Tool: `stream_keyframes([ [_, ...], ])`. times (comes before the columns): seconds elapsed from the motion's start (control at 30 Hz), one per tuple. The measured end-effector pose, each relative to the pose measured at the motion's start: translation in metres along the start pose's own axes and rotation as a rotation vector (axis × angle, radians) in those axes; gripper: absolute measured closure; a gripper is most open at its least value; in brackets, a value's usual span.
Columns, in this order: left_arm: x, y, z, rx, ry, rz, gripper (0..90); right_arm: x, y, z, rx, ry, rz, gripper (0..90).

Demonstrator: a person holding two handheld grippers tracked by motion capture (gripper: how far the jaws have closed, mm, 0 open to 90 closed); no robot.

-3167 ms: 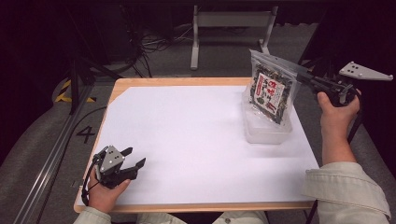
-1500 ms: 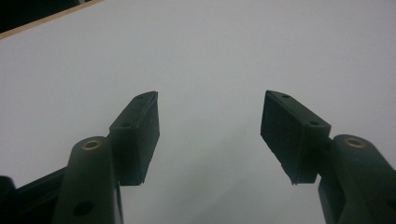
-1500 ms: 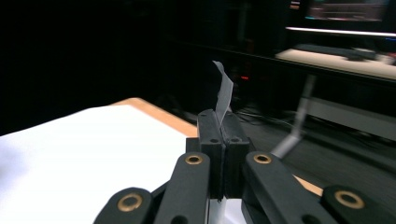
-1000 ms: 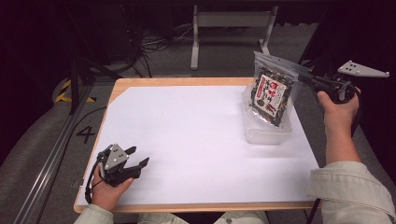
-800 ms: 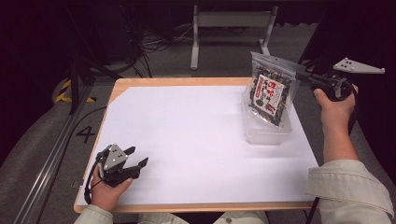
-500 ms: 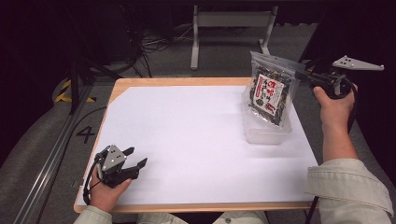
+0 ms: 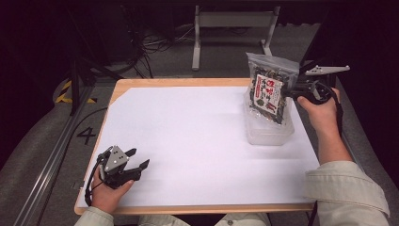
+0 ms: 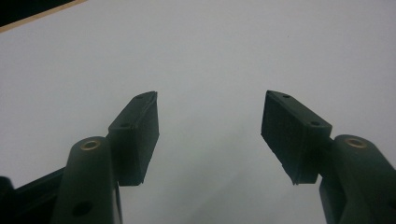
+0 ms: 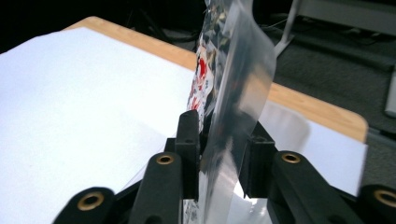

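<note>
While the right claw [image 9: 217, 154] has just been opening, a clear bag [image 9: 233, 84] of dark bits with a red-and-white label stands between its parted jaws; left claw [image 8: 210, 126] gapes, empty.

Left gripper [image 8: 210, 135] seen along its own two black jaws, which rise from the bottom corners and stand apart with nothing between them; their ribbed inner pads [image 8: 285, 128] face each other across the gap. Behind them lies the white sheet [image 8: 219, 51] covering the worktop. A thin strip of the wooden worktop edge [image 8: 37, 13] crosses the upper left corner, with darkness beyond.
</note>
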State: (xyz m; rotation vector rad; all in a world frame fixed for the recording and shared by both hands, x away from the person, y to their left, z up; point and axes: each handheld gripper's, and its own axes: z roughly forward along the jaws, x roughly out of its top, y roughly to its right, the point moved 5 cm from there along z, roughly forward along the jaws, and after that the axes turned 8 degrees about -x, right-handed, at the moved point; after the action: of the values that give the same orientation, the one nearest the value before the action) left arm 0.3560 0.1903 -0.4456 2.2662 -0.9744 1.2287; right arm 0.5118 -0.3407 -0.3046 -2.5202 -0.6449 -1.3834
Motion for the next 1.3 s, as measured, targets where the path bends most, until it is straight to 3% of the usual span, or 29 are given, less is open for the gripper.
stream_keyframes([
  [0.07, 0.000, 0.000, 0.000, -0.001, 0.000, 0.000, 37.3, 0.001, -0.002, 0.000, 0.031, -0.004, 0.021, 76.0],
  [0.23, 0.000, 0.000, -0.001, 0.001, 0.007, 0.000, 37.3, 0.002, -0.008, -0.005, 0.010, 0.049, -0.011, 77.2],
  [0.5, 0.000, 0.000, 0.000, -0.002, 0.003, 0.001, 37.3, -0.012, 0.005, -0.015, 0.018, 0.259, 0.041, 77.5],
  [0.73, 0.001, 0.000, 0.000, -0.002, 0.009, -0.001, 37.3, -0.043, 0.007, 0.002, 0.037, 0.247, 0.052, 77.3],
  [0.97, 0.000, 0.001, -0.001, 0.000, 0.006, 0.004, 37.3, -0.071, 0.006, -0.002, 0.024, 0.241, 0.072, 77.2],
  [1.1, 0.001, 0.002, 0.000, 0.000, 0.005, 0.004, 37.3, -0.075, 0.001, -0.003, 0.012, 0.227, 0.058, 77.3],
  [1.23, 0.001, 0.002, 0.000, 0.001, 0.005, 0.003, 37.2, -0.079, 0.004, -0.004, -0.002, 0.205, 0.092, 76.9],
  [1.3, 0.001, 0.001, 0.001, 0.000, 0.003, 0.002, 37.1, -0.078, 0.005, -0.004, -0.001, 0.204, 0.086, 76.5],
])
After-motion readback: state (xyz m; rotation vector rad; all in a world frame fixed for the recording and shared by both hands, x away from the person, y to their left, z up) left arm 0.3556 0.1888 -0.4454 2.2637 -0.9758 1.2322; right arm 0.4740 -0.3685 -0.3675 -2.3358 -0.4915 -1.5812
